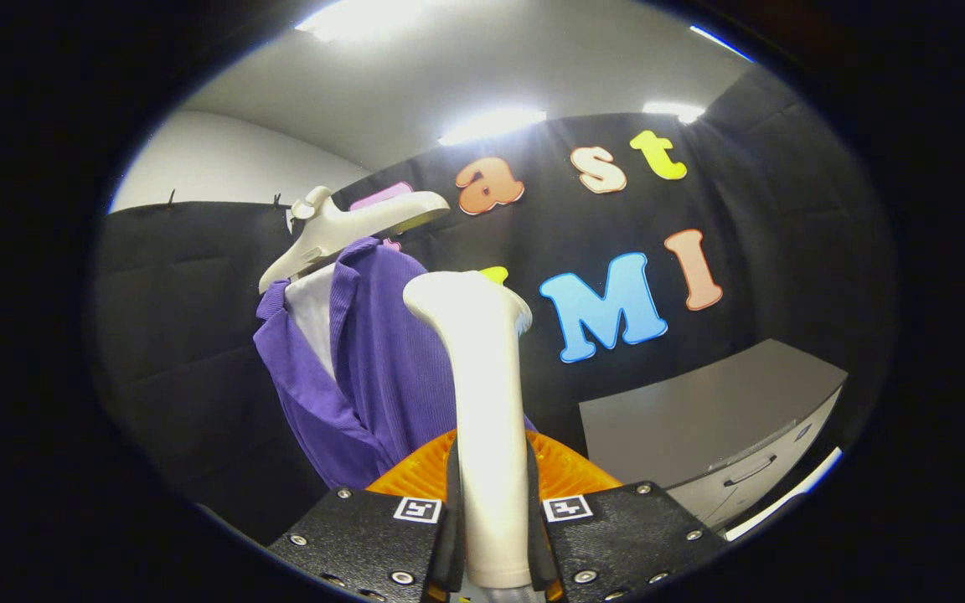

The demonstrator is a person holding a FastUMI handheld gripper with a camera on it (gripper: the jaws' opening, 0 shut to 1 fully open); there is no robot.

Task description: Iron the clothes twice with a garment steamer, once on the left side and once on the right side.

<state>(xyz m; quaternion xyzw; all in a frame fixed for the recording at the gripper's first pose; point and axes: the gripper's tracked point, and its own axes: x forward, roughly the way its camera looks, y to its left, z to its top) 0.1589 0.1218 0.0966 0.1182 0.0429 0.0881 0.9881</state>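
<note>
Dark booth wall behind. The gripper (491, 536) squeezes the white steamer (482, 377) tight, just beside the purple shirt (382, 360). Swing crooked and it could miss the shirt.

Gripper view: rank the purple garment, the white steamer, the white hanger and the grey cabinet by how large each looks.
1. Purple garment and grey cabinet: similar spread, too close to rank.
2. White steamer, clamped between the gripper fingers; its nearness to the camera inflates it.
3. White hanger, smallest.
</note>
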